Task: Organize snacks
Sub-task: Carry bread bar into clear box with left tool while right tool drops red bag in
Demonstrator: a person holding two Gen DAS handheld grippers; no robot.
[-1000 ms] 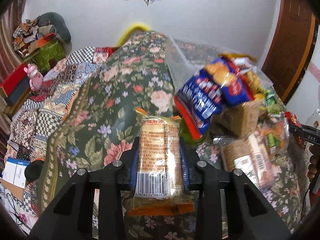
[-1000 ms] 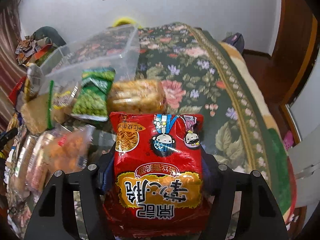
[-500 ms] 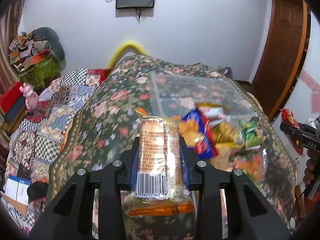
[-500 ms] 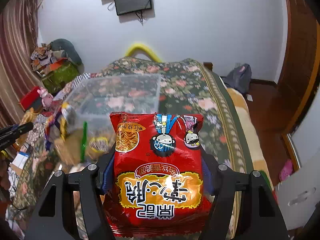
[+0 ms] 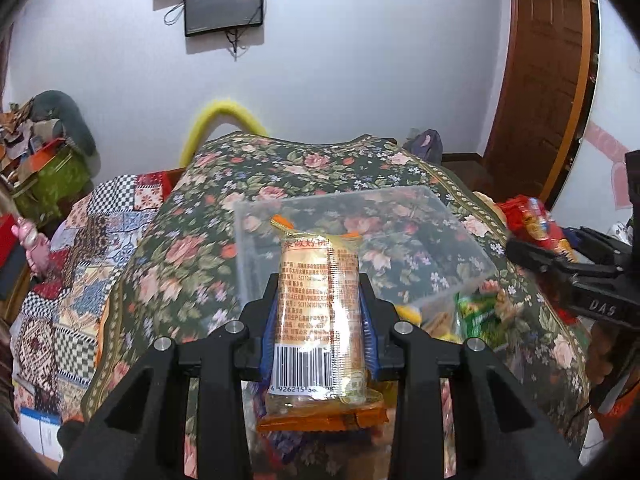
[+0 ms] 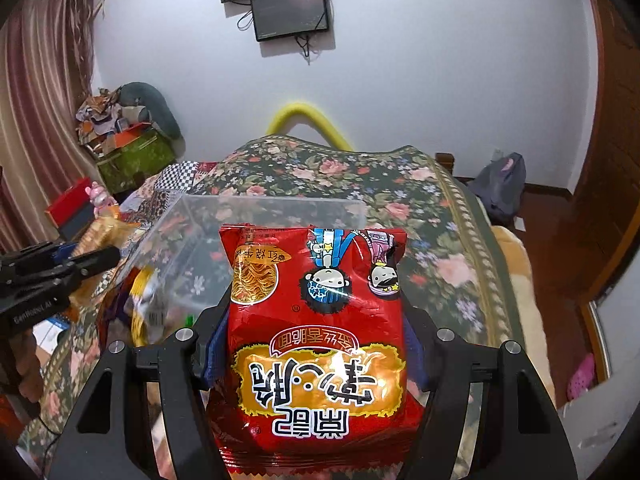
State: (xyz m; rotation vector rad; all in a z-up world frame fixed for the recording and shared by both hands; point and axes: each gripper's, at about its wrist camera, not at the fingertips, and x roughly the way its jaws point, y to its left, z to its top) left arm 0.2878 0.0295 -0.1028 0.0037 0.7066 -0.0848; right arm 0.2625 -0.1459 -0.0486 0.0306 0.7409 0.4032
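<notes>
My left gripper (image 5: 319, 312) is shut on a clear cracker pack (image 5: 318, 320) with orange ends and a barcode, held above the bed. My right gripper (image 6: 316, 320) is shut on a red noodle snack bag (image 6: 320, 332). A clear plastic bin (image 5: 360, 248) sits on the floral bedspread ahead of both; it also shows in the right wrist view (image 6: 224, 240). Loose snack bags (image 5: 476, 312) lie by its near edge. The right gripper shows at the right of the left wrist view (image 5: 560, 264); the left gripper shows at the left of the right wrist view (image 6: 52, 268).
The floral bedspread (image 6: 440, 216) covers the bed. A patchwork quilt (image 5: 80, 248) lies left. A green box (image 6: 136, 156) and clutter stand by the left wall. A wooden door (image 5: 544, 80) is right. A backpack (image 6: 500, 188) sits on the floor.
Both grippers have risen and tilted up with their packs. The bin and snack pile now sit lower and farther in view; more wall and monitor show.
</notes>
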